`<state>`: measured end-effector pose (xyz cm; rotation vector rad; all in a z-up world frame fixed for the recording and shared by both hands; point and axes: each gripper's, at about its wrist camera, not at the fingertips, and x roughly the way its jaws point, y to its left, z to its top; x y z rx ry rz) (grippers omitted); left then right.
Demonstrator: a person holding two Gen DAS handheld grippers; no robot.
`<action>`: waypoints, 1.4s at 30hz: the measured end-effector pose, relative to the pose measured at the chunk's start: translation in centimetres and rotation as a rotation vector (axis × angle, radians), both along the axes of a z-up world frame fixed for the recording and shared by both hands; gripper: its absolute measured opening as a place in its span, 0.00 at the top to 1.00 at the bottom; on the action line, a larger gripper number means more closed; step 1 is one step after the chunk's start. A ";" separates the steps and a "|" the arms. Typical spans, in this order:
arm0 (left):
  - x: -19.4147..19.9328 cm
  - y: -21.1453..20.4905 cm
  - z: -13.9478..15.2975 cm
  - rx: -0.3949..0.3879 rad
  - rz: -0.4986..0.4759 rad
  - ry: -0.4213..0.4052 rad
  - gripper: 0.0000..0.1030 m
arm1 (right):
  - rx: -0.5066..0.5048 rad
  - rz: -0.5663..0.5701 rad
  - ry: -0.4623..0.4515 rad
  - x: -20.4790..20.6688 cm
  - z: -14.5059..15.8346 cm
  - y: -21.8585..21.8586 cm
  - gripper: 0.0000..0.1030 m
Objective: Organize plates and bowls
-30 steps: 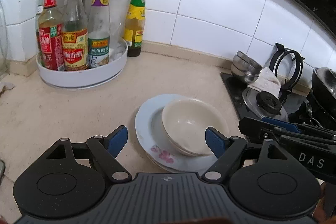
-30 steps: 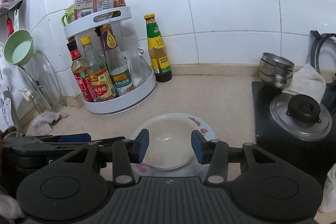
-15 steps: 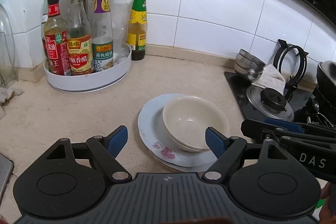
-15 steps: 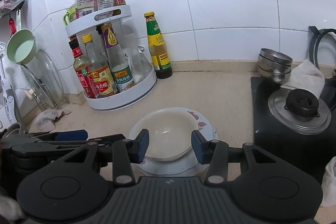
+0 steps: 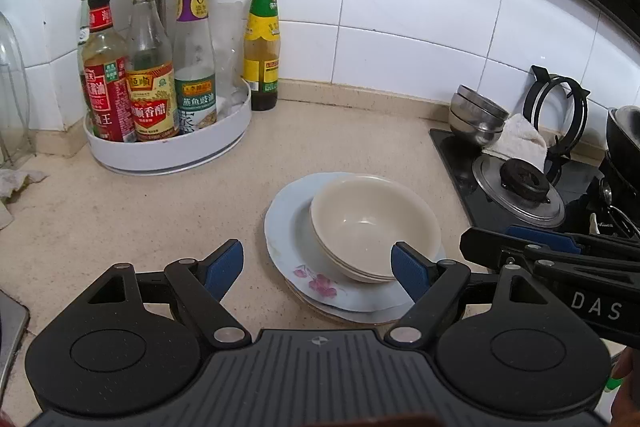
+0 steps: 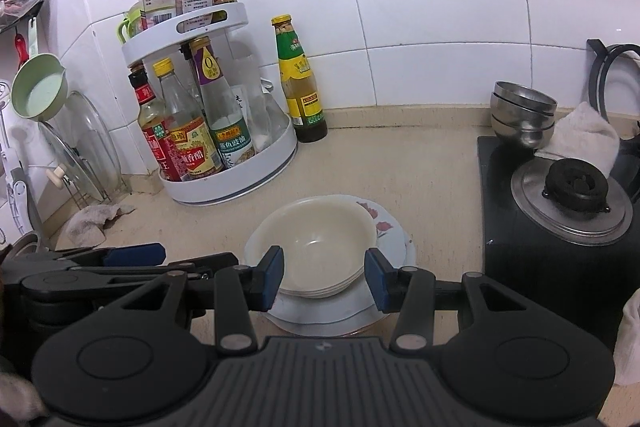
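Note:
A stack of cream bowls [image 5: 374,227] sits on a stack of floral plates [image 5: 292,223] on the beige counter. In the right wrist view the bowls [image 6: 320,247] and plates [image 6: 390,227] lie just ahead. My left gripper [image 5: 318,269] is open and empty, above the near edge of the plates. My right gripper [image 6: 324,275] is open and empty, its blue pads either side of the bowls' near rim but held back above them. The right gripper also shows in the left wrist view [image 5: 540,247], and the left gripper in the right wrist view [image 6: 132,255].
A white two-tier turntable of sauce bottles [image 5: 168,147] stands at the back left, a green-capped bottle [image 5: 262,43] beside it. Steel bowls [image 5: 476,115], a cloth and a pot lid [image 5: 520,195] sit on the black stove at right. A glass lid rack [image 6: 80,147] stands far left.
Both grippers have drawn back and risen a little from the stack. The bowls and plates have not moved. Both stay open.

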<state>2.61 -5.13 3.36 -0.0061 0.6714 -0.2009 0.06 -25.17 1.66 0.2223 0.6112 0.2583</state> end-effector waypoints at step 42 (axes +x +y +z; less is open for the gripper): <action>0.7 -1.9 -2.8 0.019 0.023 0.084 0.02 | 0.067 0.039 0.117 0.9 -2.9 -3.5 0.46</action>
